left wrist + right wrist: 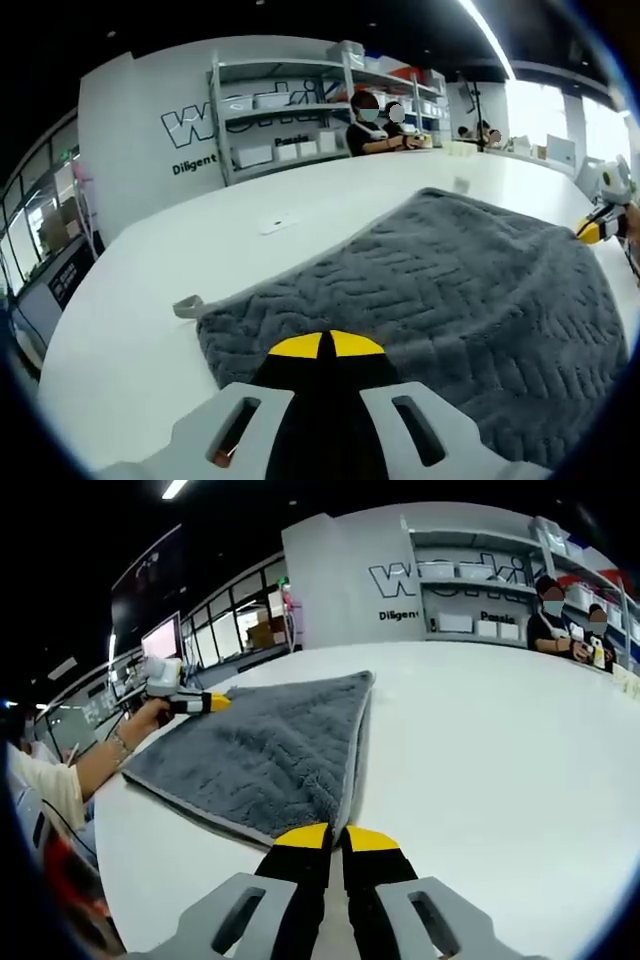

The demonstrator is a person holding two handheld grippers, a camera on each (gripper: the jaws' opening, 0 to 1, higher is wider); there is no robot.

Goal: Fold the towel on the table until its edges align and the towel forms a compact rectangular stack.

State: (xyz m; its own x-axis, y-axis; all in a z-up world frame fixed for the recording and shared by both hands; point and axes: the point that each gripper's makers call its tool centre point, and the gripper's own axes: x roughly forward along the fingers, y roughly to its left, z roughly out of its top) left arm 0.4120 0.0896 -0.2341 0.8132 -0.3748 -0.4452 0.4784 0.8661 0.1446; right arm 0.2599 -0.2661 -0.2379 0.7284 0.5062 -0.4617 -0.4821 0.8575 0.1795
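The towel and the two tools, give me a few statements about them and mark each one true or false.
1. The towel is grey with a wavy woven texture. True.
2. The towel lies on a dark wooden table. False: the table is white.
3. The right tool is shut on a towel corner. True: its yellow tips are closed at the near corner.
4. The left tool hangs far above the towel. False: its closed yellow tips sit at the towel's edge.
5. The towel is already a compact rectangular stack. False: it is spread out, with only one folded edge.
6. Shelves stand by the back wall. True.
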